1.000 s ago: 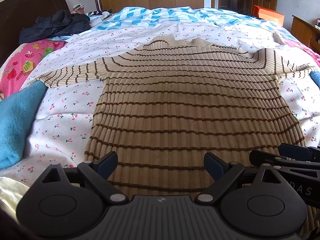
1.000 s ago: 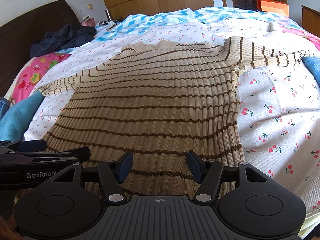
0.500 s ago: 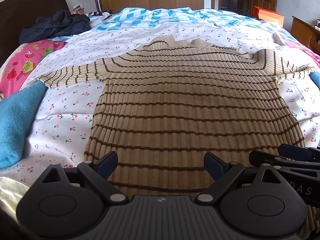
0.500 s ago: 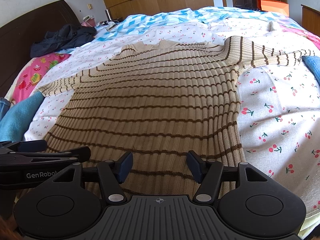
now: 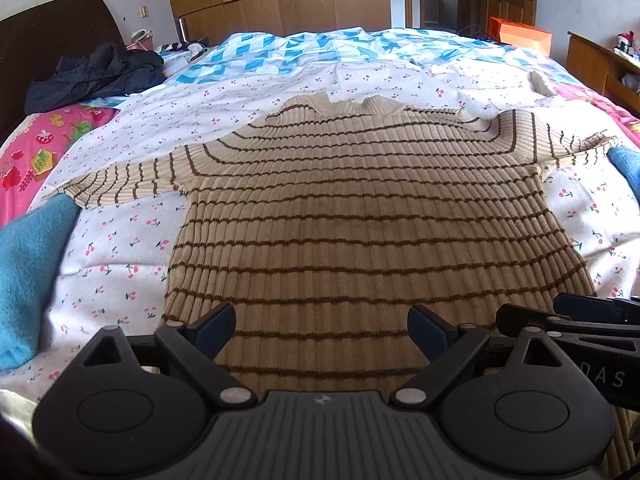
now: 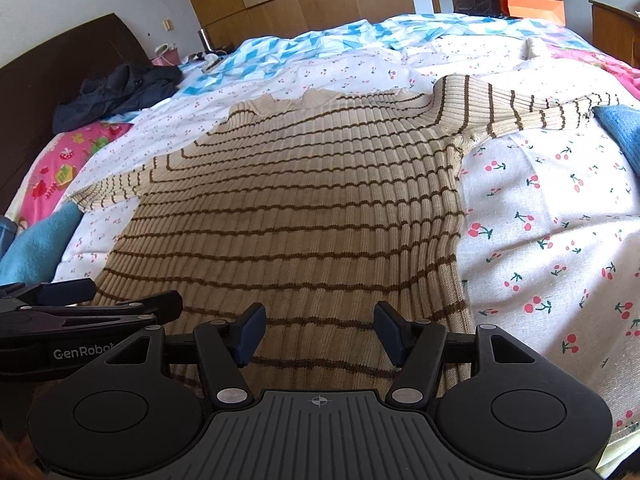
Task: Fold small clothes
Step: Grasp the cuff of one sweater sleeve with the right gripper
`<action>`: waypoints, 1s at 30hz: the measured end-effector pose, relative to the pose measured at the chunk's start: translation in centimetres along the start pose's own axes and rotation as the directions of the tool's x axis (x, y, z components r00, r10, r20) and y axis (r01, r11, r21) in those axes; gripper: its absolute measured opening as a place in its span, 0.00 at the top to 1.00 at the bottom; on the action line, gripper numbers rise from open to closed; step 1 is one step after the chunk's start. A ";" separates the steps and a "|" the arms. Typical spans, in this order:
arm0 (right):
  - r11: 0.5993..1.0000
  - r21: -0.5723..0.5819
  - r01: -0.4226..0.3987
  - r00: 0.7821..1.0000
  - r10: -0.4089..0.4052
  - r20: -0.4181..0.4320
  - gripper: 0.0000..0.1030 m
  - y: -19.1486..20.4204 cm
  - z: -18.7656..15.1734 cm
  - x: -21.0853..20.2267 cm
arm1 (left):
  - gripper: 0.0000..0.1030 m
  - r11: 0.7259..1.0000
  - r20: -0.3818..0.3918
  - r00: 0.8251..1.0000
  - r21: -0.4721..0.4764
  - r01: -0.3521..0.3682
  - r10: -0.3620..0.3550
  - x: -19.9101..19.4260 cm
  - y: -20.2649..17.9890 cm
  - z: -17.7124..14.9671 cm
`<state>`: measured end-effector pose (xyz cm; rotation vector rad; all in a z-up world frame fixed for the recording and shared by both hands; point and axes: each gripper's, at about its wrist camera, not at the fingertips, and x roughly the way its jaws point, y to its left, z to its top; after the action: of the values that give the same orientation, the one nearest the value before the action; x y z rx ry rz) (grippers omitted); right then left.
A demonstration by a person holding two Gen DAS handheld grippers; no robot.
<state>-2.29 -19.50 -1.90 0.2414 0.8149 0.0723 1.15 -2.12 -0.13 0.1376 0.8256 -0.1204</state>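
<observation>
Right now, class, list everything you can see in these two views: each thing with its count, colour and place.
Ribbed knit sweater: one, beige with brown stripes, spread flat on the bed.
Cherry-print sheet: one, white, under the sweater.
Fleece cloths: two, blue, one by each sleeve end.
Dark jacket: one, navy-black, far left by the headboard.
Checked quilt: one, blue-white, beyond the collar.
Cardboard box: one, orange, far right.
Left gripper: black, open, at the hem.
Right gripper: black, open, at the hem.

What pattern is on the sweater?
The sweater is beige ribbed knit with thin dark brown stripes, clearest in the left wrist view.
</observation>
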 end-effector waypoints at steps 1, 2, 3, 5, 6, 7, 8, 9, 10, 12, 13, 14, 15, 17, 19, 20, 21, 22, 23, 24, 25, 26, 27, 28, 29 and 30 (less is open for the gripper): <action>1.000 0.017 -0.002 1.000 0.001 0.010 0.42 -0.4 0.4 -0.1 | 0.07 1.000 0.007 1.000 0.006 0.006 -0.006 0.0 -0.3 0.4; 1.000 0.030 0.000 1.000 0.000 0.016 0.42 -0.7 0.6 -0.2 | 0.07 1.000 0.015 1.000 0.015 0.012 -0.012 0.1 -0.6 0.9; 0.999 0.041 0.000 1.000 -0.001 0.023 0.42 -1.0 0.8 -0.3 | 0.07 1.000 0.024 1.000 0.026 0.018 -0.019 0.1 -1.0 1.3; 0.998 0.062 0.001 0.999 -0.003 0.037 0.42 -1.7 1.3 -0.5 | 0.06 0.998 0.039 0.999 0.046 0.033 -0.035 0.2 -1.7 2.2; 0.997 0.074 0.001 0.999 -0.004 0.045 0.42 -2.2 1.7 -0.5 | 0.06 0.997 0.045 0.998 0.057 0.043 -0.046 0.3 -2.2 2.7; 0.996 0.090 0.001 0.998 -0.006 0.057 0.42 -2.8 2.1 -0.7 | 0.06 0.997 0.050 0.997 0.065 0.051 -0.054 0.4 -2.7 3.2; 0.995 0.101 0.002 0.998 -0.009 0.066 0.42 -3.3 2.5 -0.8 | 0.06 0.996 0.056 0.996 0.073 0.058 -0.063 0.6 -3.2 3.7; 0.993 0.115 0.009 0.997 -0.018 0.080 0.42 -4.0 3.0 -0.9 | 0.06 0.995 0.062 0.996 0.079 0.066 -0.071 0.7 -3.6 4.3; 0.992 0.125 0.016 0.996 -0.028 0.090 0.42 -4.6 3.4 -1.0 | 0.06 0.994 0.067 0.995 0.083 0.074 -0.079 0.8 -4.1 4.8; 0.988 0.148 0.038 0.992 -0.055 0.113 0.42 -6.2 4.5 -1.2 | 0.06 0.991 0.077 0.992 0.088 0.096 -0.103 1.1 -5.0 5.9; 0.986 0.161 0.048 0.991 -0.067 0.119 0.42 -7.0 4.9 -1.2 | 0.06 0.990 0.083 0.990 0.092 0.109 -0.116 1.2 -5.5 6.5; 0.983 0.175 0.056 0.989 -0.078 0.123 0.42 -7.8 5.4 -1.2 | 0.06 0.988 0.089 0.988 0.099 0.120 -0.129 1.4 -6.2 7.1; 0.980 0.190 0.061 0.988 -0.087 0.127 0.42 -8.6 6.0 -1.1 | 0.06 0.986 0.097 0.985 0.106 0.132 -0.142 1.5 -6.8 7.8; 0.971 0.230 0.073 0.985 -0.106 0.137 0.42 -10.9 7.4 -1.1 | 0.06 0.981 0.117 0.979 0.121 0.155 -0.169 1.8 -8.2 9.0; 0.957 0.279 0.085 0.978 -0.134 0.160 0.42 -13.6 9.0 -1.3 | 0.06 0.976 0.136 0.972 0.135 0.174 -0.192 2.2 -9.8 10.4; 0.949 0.303 0.088 0.975 -0.145 0.170 0.42 -14.9 9.7 -1.4 | 0.06 0.973 0.145 0.969 0.141 0.181 -0.201 2.4 -10.5 11.0; 0.942 0.323 0.091 0.972 -0.155 0.178 0.42 -15.8 10.4 -1.3 | 0.06 0.971 0.154 0.965 0.146 0.191 -0.213 2.6 -11.3 11.6; 0.931 0.351 0.101 0.966 -0.176 0.189 0.42 -17.5 11.3 -1.3 | 0.06 0.969 0.162 0.961 0.149 0.199 -0.222 2.9 -12.1 12.2; 0.922 0.370 0.112 0.960 -0.196 0.198 0.42 -18.7 12.1 -1.1 | 0.06 0.967 0.167 0.959 0.152 0.204 -0.229 3.3 -12.7 12.8; 0.913 0.388 0.122 0.954 -0.216 0.207 0.41 -19.8 12.9 -1.0 | 0.06 0.966 0.170 0.957 0.153 0.209 -0.235 3.6 -13.4 13.3; 0.904 0.407 0.128 0.949 -0.231 0.215 0.41 -21.1 13.7 -0.7 | 0.06 0.964 0.174 0.955 0.154 0.215 -0.241 3.9 -14.0 13.7; 0.895 0.428 0.127 0.947 -0.238 0.217 0.41 -22.2 14.3 -0.4 | 0.06 0.964 0.175 0.954 0.154 0.218 -0.244 4.2 -14.5 14.1; 0.881 0.458 0.122 0.946 -0.243 0.215 0.41 -23.6 15.1 0.1 | 0.06 0.963 0.175 0.953 0.154 0.221 -0.247 4.5 -15.0 14.5; 0.861 0.496 0.108 0.948 -0.240 0.211 0.41 -25.3 15.9 0.7 | 0.06 0.962 0.174 0.952 0.151 0.226 -0.251 4.7 -15.4 14.7; 0.843 0.529 0.095 0.949 -0.237 0.208 0.41 -26.6 16.4 1.1 | 0.06 0.962 0.171 0.952 0.146 0.232 -0.255 4.9 -15.7 14.9; 0.825 0.559 0.082 0.951 -0.234 0.205 0.42 -27.7 16.8 1.8 | 0.06 0.962 0.167 0.951 0.141 0.236 -0.258 5.1 -15.9 15.0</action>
<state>10.37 -49.17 1.30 0.7089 0.5667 -0.3549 12.88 -20.57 5.03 0.1324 0.6474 -0.4143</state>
